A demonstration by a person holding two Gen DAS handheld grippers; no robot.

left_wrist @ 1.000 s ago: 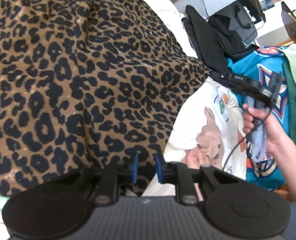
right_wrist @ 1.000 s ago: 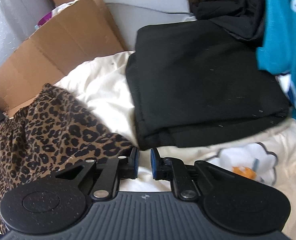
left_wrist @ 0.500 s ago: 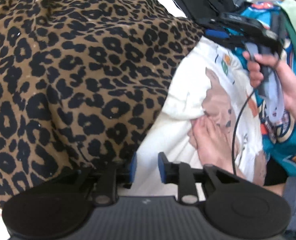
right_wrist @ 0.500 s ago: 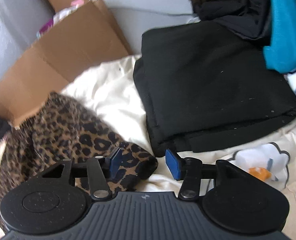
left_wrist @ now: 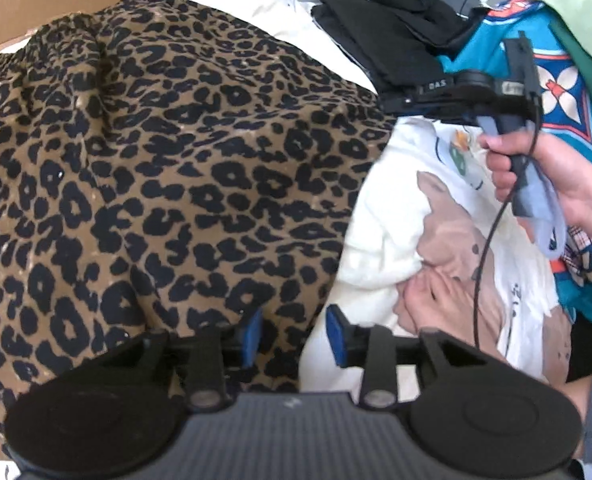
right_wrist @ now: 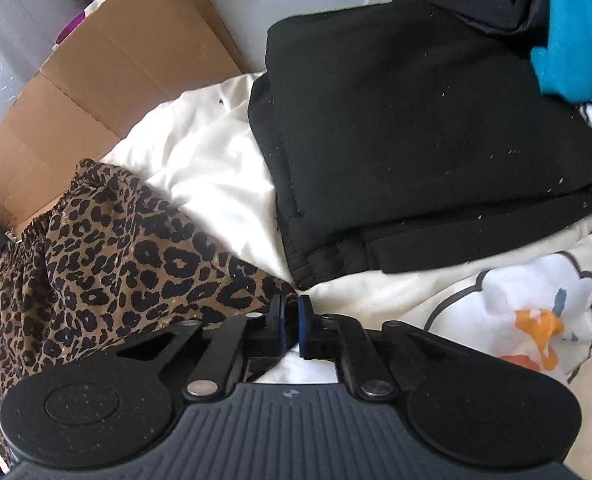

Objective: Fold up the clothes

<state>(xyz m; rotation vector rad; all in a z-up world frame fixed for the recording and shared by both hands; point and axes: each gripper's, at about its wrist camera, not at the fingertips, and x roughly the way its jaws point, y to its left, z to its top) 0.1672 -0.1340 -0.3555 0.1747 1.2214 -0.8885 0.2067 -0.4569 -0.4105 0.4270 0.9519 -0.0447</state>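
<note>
The leopard-print garment (left_wrist: 168, 168) fills the left and centre of the left wrist view, spread over a cream bedsheet (left_wrist: 379, 240) with animal prints; its gathered waistband lies at the upper left, next to brown cardboard (right_wrist: 108, 80). At the bottom centre the left gripper (left_wrist: 292, 338) has its jaws apart — wider than half a second ago — and the lower hem of the garment lies just between and beside them, not pinched.

In the right wrist view the same garment occupies the lower left, and one corner of it reaches to the bottom centre, where the right gripper (right_wrist: 291, 326) has its jaws nearly together. Half a second ago they were wide apart around this corner; now the corner runs in between them, so I judge that they hold it. To the right of this corner lies a folded black garment (right_wrist: 415, 132), and at the far right a teal garment (right_wrist: 575, 40).

So the right side now has its grip while the left one is loose, which fits either taking a hem or letting one go.
</note>
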